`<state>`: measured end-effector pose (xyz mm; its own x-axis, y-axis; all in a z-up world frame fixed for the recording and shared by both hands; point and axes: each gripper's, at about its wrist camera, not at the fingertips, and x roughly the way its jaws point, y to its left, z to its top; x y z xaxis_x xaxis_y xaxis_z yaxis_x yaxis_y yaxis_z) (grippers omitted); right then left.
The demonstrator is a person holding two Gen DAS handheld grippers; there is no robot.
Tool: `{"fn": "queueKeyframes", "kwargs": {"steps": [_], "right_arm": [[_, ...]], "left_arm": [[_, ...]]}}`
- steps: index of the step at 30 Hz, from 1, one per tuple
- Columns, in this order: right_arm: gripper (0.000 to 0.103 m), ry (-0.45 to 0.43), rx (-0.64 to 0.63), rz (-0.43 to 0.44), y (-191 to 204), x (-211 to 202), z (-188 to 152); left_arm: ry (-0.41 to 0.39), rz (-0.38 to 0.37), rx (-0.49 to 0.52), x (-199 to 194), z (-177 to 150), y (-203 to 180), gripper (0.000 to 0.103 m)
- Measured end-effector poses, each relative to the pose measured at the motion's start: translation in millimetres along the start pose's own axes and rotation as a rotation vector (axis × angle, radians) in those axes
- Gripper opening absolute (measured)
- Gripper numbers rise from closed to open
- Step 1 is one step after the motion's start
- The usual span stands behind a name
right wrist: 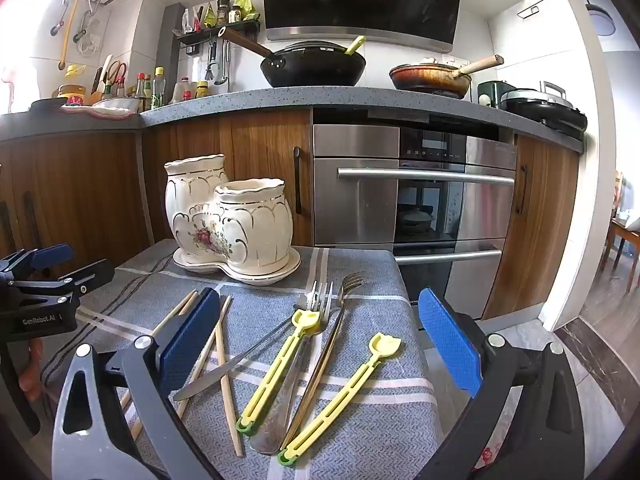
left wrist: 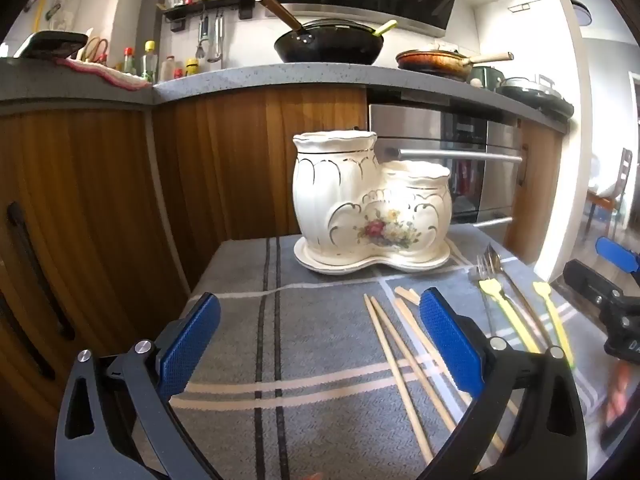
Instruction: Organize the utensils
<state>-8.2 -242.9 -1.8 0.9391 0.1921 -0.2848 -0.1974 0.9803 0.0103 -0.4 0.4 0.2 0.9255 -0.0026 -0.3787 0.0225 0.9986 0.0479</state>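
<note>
A white ceramic double-pot utensil holder (left wrist: 368, 204) with a flower print stands on its saucer at the back of a grey striped cloth (left wrist: 304, 344); it also shows in the right wrist view (right wrist: 236, 220). Wooden chopsticks (left wrist: 400, 364), forks (right wrist: 320, 300), a knife (right wrist: 224, 372) and two yellow plastic utensils (right wrist: 280, 372) lie loose on the cloth. My left gripper (left wrist: 320, 320) is open and empty, left of the chopsticks. My right gripper (right wrist: 320, 320) is open and empty above the forks and yellow utensils.
The cloth covers a small table (right wrist: 400, 280) in front of wooden cabinets (left wrist: 100, 208) and a steel oven (right wrist: 412, 208). A wok (right wrist: 312, 66) and a pan (right wrist: 432, 78) sit on the counter above. The table's right edge drops to the floor.
</note>
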Motion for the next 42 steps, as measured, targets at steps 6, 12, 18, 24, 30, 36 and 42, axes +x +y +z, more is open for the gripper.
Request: {"fn": "queueKeyframes", "kwargs": {"steps": [6, 12, 18, 24, 30, 36, 42], "right_arm": [[0.098, 0.002, -0.003, -0.002, 0.3, 0.4, -0.2], [0.098, 0.003, -0.004, -0.001, 0.6, 0.1, -0.1], [0.098, 0.004, -0.003, -0.001, 0.6, 0.3, 0.1], [0.098, 0.003, -0.004, -0.001, 0.9, 0.3, -0.1], [0.098, 0.003, -0.005, -0.001, 1.1, 0.1, -0.2], [0.098, 0.004, -0.005, -0.002, 1.5, -0.1, -0.2], [0.098, 0.005, -0.006, -0.001, 1.7, -0.2, -0.1]], "left_arm": [[0.003, 0.005, 0.001, 1.0, -0.2, 0.0, 0.099], [0.000, 0.006, 0.004, -6.5, 3.4, -2.3, 0.099], [-0.006, 0.003, 0.000, -5.0, 1.6, -2.2, 0.099], [-0.010, 0.001, -0.001, -4.2, 0.5, -2.4, 0.099], [-0.010, 0.002, -0.003, -4.7, 1.0, -1.0, 0.099], [-0.008, 0.002, -0.001, -4.5, 0.8, -1.2, 0.099], [-0.008, 0.003, -0.001, -4.5, 0.4, -0.9, 0.099]]}}
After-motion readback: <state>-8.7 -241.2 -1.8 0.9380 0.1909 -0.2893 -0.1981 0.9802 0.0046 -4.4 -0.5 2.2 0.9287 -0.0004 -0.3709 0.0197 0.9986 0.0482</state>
